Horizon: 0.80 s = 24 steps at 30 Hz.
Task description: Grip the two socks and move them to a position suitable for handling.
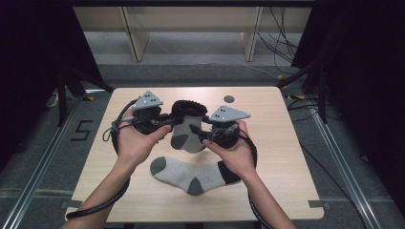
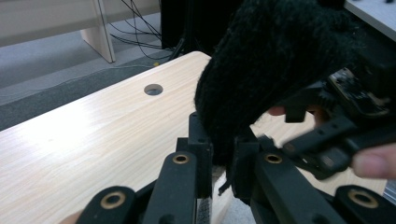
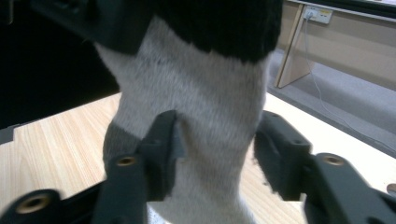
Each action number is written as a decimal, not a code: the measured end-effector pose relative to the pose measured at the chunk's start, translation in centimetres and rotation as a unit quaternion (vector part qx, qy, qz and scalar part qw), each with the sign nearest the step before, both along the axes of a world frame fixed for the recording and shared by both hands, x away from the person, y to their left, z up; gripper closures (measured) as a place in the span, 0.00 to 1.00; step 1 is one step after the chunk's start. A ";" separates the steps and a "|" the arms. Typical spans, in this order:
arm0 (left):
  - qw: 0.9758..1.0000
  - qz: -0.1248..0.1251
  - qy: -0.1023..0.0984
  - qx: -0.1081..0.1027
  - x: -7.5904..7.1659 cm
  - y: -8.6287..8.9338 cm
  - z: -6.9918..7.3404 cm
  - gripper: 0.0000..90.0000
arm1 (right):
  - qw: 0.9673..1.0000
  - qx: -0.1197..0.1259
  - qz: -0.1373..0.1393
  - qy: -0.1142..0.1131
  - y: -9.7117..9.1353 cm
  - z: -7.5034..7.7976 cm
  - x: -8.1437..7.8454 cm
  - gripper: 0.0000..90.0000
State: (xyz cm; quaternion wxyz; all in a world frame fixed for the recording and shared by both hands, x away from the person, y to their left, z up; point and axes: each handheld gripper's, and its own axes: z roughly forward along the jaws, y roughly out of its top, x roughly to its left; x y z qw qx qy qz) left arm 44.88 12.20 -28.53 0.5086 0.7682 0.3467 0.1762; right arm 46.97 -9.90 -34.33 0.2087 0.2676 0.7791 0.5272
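The left gripper (image 2: 219,161) has its jaws pinched tight on the black cuff of a raised sock (image 2: 271,65), the dark knit bunched in the narrow gap between them. The right gripper (image 3: 215,149) stands half open around the same sock's grey leg (image 3: 196,116): one jaw touches the cloth and dents it, while the other sits just beside the fabric, so it is not clamped. In the high view the two grippers, left (image 1: 168,125) and right (image 1: 198,130), face each other above the middle of the table (image 1: 267,114), each held in one hand, with the raised sock (image 1: 187,131) hanging between them, cuff up and dark heel and toe patches down. There are two socks in all: the second sock (image 1: 191,172) lies flat on the table near the person, just below the hands, grey with a dark toe, dark heel and black cuff. One small round hole (image 1: 229,98) marks the tabletop beyond the grippers. Each gripper carries one grey three-cornered plate and one trailing cable.
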 end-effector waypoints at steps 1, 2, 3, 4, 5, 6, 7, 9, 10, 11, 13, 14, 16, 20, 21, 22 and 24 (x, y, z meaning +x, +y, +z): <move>1.000 -0.001 0.001 0.000 0.0 0.0 0.0 0.91 | 1.000 -0.002 0.005 0.006 -0.1 0.0 0.1 0.69; 1.000 -0.001 0.001 0.000 -0.1 0.0 0.0 0.91 | 1.000 -0.002 0.003 0.006 -0.1 0.0 0.1 0.75; 1.000 -0.001 0.000 0.000 -0.1 0.1 0.0 0.91 | 1.000 -0.003 -0.002 0.001 -0.2 0.0 0.2 0.85; 1.000 -0.001 -0.001 -0.002 -0.2 0.2 0.0 0.91 | 1.000 0.001 0.002 0.001 -0.3 0.0 0.2 0.90; 1.000 -0.005 -0.001 -0.005 -0.2 0.3 0.0 0.91 | 1.000 0.005 0.005 0.011 -0.4 0.1 0.1 0.92; 1.000 -0.012 -0.002 -0.007 -0.2 0.4 0.0 0.91 | 1.000 0.011 0.007 0.015 -0.4 0.2 0.1 0.93; 1.000 -0.018 -0.003 -0.011 -0.2 0.5 0.0 0.89 | 1.000 0.011 0.010 0.014 -0.4 0.3 -0.1 0.93; 0.999 -0.028 -0.011 -0.030 -0.2 0.7 -0.1 0.80 | 1.000 0.009 0.009 0.007 -0.6 0.6 -0.2 0.94; 0.998 -0.031 -0.024 -0.038 -0.2 1.0 -0.3 0.72 | 1.000 0.010 0.009 0.010 -0.7 0.7 -0.2 0.94; 0.998 -0.031 -0.030 -0.042 -0.2 1.2 -0.5 0.63 | 0.999 0.026 0.017 0.019 -0.9 0.8 -0.1 0.94; 0.998 -0.028 -0.033 -0.046 -0.2 2.0 -1.1 0.49 | 0.999 0.031 0.015 0.018 -1.3 1.1 -0.1 0.94; 0.998 -0.026 -0.033 -0.050 -0.3 2.3 -1.4 0.46 | 0.999 0.035 0.016 0.017 -1.4 1.2 0.0 0.94; 0.998 -0.028 -0.026 -0.056 -0.2 3.2 -2.8 0.42 | 0.999 0.037 0.015 0.017 -1.7 1.4 -0.1 0.94; 0.998 -0.038 0.008 -0.056 0.7 4.6 -6.3 0.37 | 0.999 0.048 0.015 0.015 -2.1 2.0 -0.2 0.94; 0.997 -0.045 0.020 -0.060 1.0 4.8 -7.2 0.37 | 0.999 0.048 0.014 0.014 -2.3 2.2 -0.2 0.94; 0.996 -0.052 0.034 -0.066 1.5 5.0 -8.1 0.37 | 0.998 0.050 0.020 0.013 -2.3 2.3 -0.2 0.94; 0.992 -0.077 0.050 -0.089 2.2 4.9 -9.4 0.38 | 0.998 0.055 0.025 0.014 -2.3 2.4 -0.2 0.94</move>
